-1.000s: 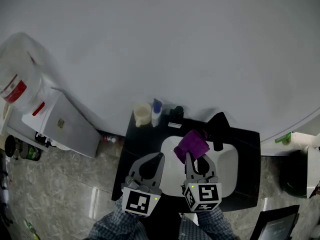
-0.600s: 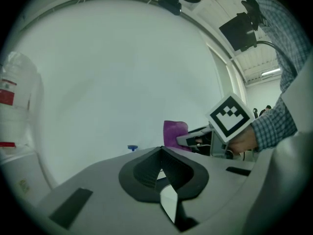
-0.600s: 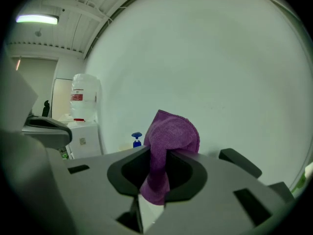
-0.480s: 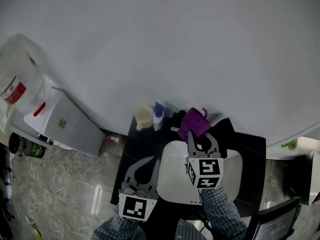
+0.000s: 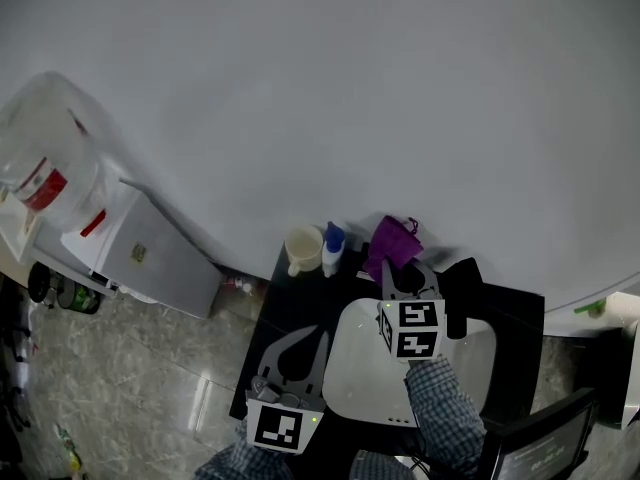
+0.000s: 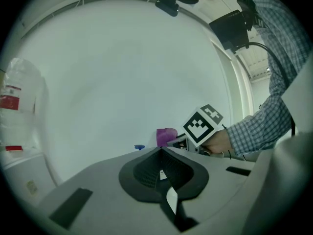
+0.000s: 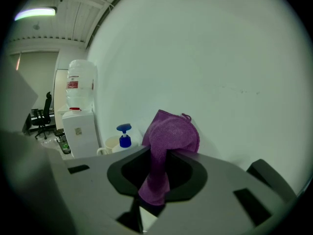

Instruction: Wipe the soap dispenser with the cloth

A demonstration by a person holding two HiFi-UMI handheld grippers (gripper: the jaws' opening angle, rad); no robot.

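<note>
- One part looking done: clamping the purple cloth (image 7: 168, 141) in the right gripper (image 5: 396, 268), jaws shut on a hanging fold and bunching the rest above the tips.
- Hovering that cloth close to the wall, past the far rim of the white sink (image 5: 345, 353), just to the right of the soap dispenser (image 5: 333, 252); near it, apparently not touching.
- Standing upright at the back of the black counter (image 5: 290, 313), right beside a cream cup (image 5: 303, 251): the blue-topped dispenser itself.
- Holding the left gripper (image 5: 308, 340) low near the counter's front, jaws closed together on nothing, well apart from the dispenser.
- Judging the wiping as not yet begun: needing to carry the cloth leftward onto the bottle, then rubbing over its body and pump.
</note>
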